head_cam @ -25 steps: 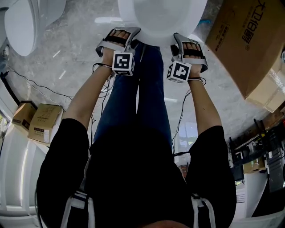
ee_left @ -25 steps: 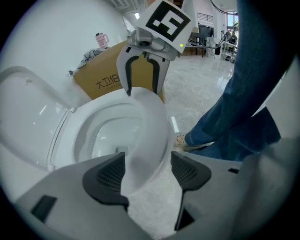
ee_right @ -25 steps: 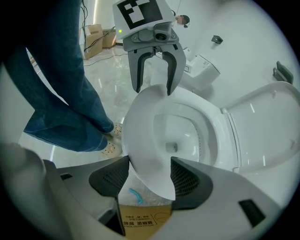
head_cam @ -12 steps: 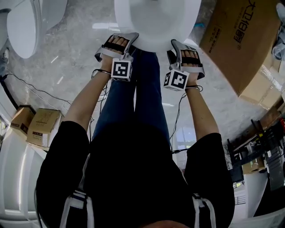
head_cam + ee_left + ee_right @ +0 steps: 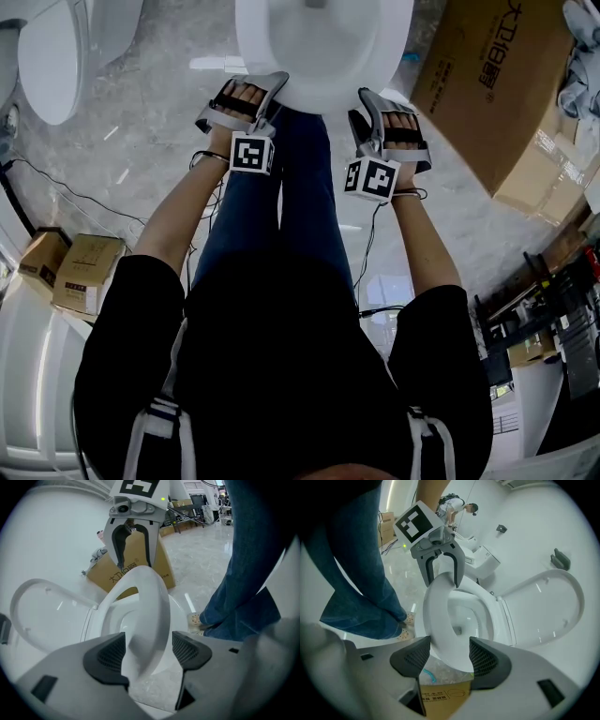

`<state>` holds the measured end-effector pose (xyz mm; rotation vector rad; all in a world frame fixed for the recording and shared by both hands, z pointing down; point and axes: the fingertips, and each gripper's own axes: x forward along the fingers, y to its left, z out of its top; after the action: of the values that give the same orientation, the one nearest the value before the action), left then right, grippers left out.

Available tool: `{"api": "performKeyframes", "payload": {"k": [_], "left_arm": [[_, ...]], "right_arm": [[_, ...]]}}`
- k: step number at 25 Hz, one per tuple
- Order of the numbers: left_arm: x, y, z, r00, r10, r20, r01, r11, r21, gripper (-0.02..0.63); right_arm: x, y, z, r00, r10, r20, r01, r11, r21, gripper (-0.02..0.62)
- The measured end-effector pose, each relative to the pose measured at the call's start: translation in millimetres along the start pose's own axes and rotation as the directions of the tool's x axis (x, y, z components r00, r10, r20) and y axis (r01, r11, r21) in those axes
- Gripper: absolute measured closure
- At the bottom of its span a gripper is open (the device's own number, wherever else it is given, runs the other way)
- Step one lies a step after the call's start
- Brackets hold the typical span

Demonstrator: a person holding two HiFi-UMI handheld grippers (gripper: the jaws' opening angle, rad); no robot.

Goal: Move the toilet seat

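left gripper (image 5: pixel 147 651): pinching the lifted toilet seat (image 5: pixel 150 606) | right gripper (image 5: pixel 449 657): jaws just been closing, squeezing same seat's rim

The head view looks steeply down from above; the two gripper views face inward from opposite sides, close on the shared toilet seat (image 5: pixel 150 602).

A glossy grey marble floor (image 5: pixel 141 122) runs under you, streaked with reflected light. A big cardboard box (image 5: pixel 497 84) lies at your upper right, and two small cartons (image 5: pixel 89 267) sit at your left. A second toilet (image 5: pixel 52 56) stands upper left. What looks like dark shelving (image 5: pixel 553 319) is lower right. The wall (image 5: pixel 56 531) is plain white.
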<state>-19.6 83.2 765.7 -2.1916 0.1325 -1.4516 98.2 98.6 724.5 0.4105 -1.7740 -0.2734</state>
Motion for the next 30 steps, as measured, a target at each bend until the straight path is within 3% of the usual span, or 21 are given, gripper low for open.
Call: {"api": "performKeyframes", "payload": {"k": [4,7,8,9,11,12,14,18,24,30], "left_arm": [[-7.7,10.6,1.8,0.999,0.037,-0.011,-0.037,0.999,0.037,0.335],[-16.9,27.0,-2.1,0.994,0.095,-0.058,-0.085,0.985,0.151,0.36],[-18.6,29.2,-4.1,0.992,0.103,-0.077,-0.087,0.977,0.194,0.357],[-19.7,26.1,-4.6,0.992,0.087,-0.086,-0.067,0.976,0.208,0.357],[-21.6,2.6,-2.8,0.997,-0.028,-0.074,0.039,0.989,0.144,0.399],[-23.1,-2.7,-2.7,0.996,-0.053,-0.066,0.061,0.99,0.124,0.401],[-26.8,4.5,-3.2,0.998,-0.025,-0.065,0.034,0.989,0.141,0.405],[-34.7,3.1,2.7,0.995,-0.093,-0.043,0.097,0.989,0.113,0.414],[-51.3,42.8,14.7,0.998,0.058,0.009,-0.059,0.996,0.06,0.429],[-69.6,60.4,17.4,0.999,0.049,0.004,-0.049,0.996,0.069,0.443]], "right_arm": [[-10.2,-9.2,2.6,1.0,-0.02,0.008,0.02,1.0,0.005,0.318],[-31.0,-33.4,10.5,0.993,-0.112,0.028,0.111,0.993,0.033,0.338],[-39.8,-49.6,14.3,0.982,-0.182,0.045,0.179,0.982,0.054,0.572],[-46.3,-66.6,17.4,0.971,-0.235,0.051,0.231,0.97,0.074,0.572],[-49.5,-92.7,22.3,0.966,-0.256,0.035,0.251,0.962,0.11,0.569],[-48.9,-100.3,25.0,0.97,-0.242,0.03,0.237,0.963,0.126,0.55],[-48.3,-103.4,29.2,0.979,-0.202,0.033,0.196,0.97,0.146,0.461],[-56.9,-80.7,31.3,0.992,-0.115,0.059,0.106,0.985,0.135,0.407],[-72.2,-47.7,29.6,0.998,-0.026,0.064,0.019,0.994,0.103,0.347],[-69.0,-44.5,22.7,1.0,0.002,0.022,-0.004,0.997,0.073,0.324]]}}
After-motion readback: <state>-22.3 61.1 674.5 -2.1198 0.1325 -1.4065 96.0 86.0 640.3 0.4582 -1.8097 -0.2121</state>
